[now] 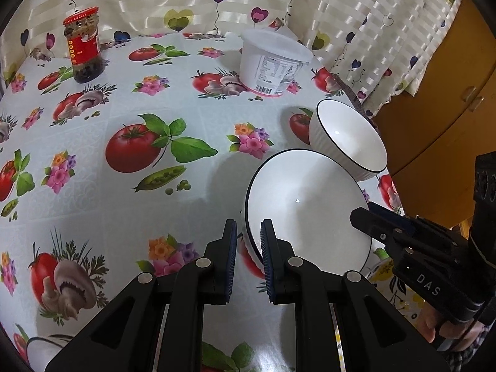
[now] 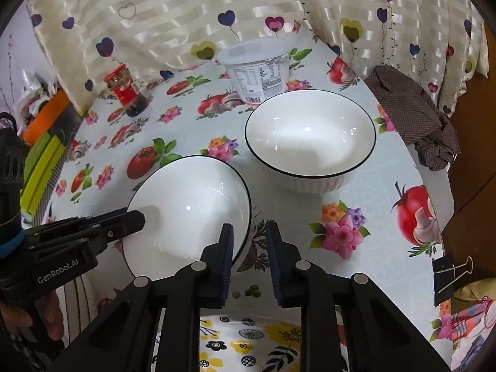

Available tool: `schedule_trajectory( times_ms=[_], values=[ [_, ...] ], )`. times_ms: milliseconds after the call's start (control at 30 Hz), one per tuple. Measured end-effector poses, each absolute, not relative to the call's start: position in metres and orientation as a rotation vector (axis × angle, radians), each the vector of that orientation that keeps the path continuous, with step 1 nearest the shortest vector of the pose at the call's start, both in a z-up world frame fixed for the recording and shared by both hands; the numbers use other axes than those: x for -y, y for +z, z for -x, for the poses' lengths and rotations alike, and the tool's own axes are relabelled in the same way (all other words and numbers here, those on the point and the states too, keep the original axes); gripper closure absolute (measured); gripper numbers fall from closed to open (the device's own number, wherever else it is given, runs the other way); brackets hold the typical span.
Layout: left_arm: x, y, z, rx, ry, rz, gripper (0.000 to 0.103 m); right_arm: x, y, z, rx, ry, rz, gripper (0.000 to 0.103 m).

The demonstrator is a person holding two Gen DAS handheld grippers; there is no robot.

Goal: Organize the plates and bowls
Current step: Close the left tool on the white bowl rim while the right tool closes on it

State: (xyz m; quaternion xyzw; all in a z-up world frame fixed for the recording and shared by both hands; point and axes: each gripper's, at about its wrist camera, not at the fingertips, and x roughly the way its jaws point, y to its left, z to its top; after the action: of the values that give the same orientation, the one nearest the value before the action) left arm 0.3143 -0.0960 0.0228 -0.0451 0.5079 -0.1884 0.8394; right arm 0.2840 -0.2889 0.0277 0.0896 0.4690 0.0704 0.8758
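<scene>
A shallow white bowl with a dark rim (image 1: 307,204) (image 2: 189,204) is tilted up off the table. My left gripper (image 1: 249,232) is shut on its near rim, one finger inside and one outside; it shows in the right wrist view (image 2: 136,217) at the bowl's left edge. A deeper ribbed white bowl (image 1: 350,139) (image 2: 310,139) stands just behind it. My right gripper (image 2: 250,235) is open and empty, its jaws on either side of the shallow bowl's right rim. It shows in the left wrist view (image 1: 359,217) at the bowl's right edge.
A red-lidded jar (image 1: 83,46) (image 2: 125,91) and a white plastic tub (image 1: 272,62) (image 2: 257,71) stand at the back of the vegetable-print tablecloth (image 1: 139,117). A brown cloth (image 2: 415,114) lies at the right table edge. A curtain hangs behind; a binder clip (image 2: 449,272) sits at the right.
</scene>
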Motion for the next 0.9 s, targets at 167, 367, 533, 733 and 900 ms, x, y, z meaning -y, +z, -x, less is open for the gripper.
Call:
schedule_trajectory(
  times_ms=[167,367,533,733,900],
  values=[
    [0.0966,0.0201,-0.3157,-1.072,-0.400,0.094,0.087,0.2862,0.0256,-0.2864,-0.984,0.147,-0.186,0.088],
    [0.0974,0.0173,-0.3168,-1.078,-0.408,0.108,0.088,0.2838,0.0256,-0.2872,-0.982,0.143,-0.179,0.089],
    [0.1001,0.0177,-0.3157,-1.074,-0.399,0.096,0.088,0.2844,0.0247,-0.2874,-0.980,0.143,-0.183,0.089],
    [0.1002,0.0178,-0.3156,-1.069,-0.392,0.089,0.088,0.2846,0.0239,-0.2890,-0.982,0.134,-0.188,0.089],
    [0.1013,0.0186,-0.3140,-1.065,-0.382,0.086,0.089,0.2822,0.0245,-0.2879,-0.975,0.109,-0.183,0.090]
  ],
)
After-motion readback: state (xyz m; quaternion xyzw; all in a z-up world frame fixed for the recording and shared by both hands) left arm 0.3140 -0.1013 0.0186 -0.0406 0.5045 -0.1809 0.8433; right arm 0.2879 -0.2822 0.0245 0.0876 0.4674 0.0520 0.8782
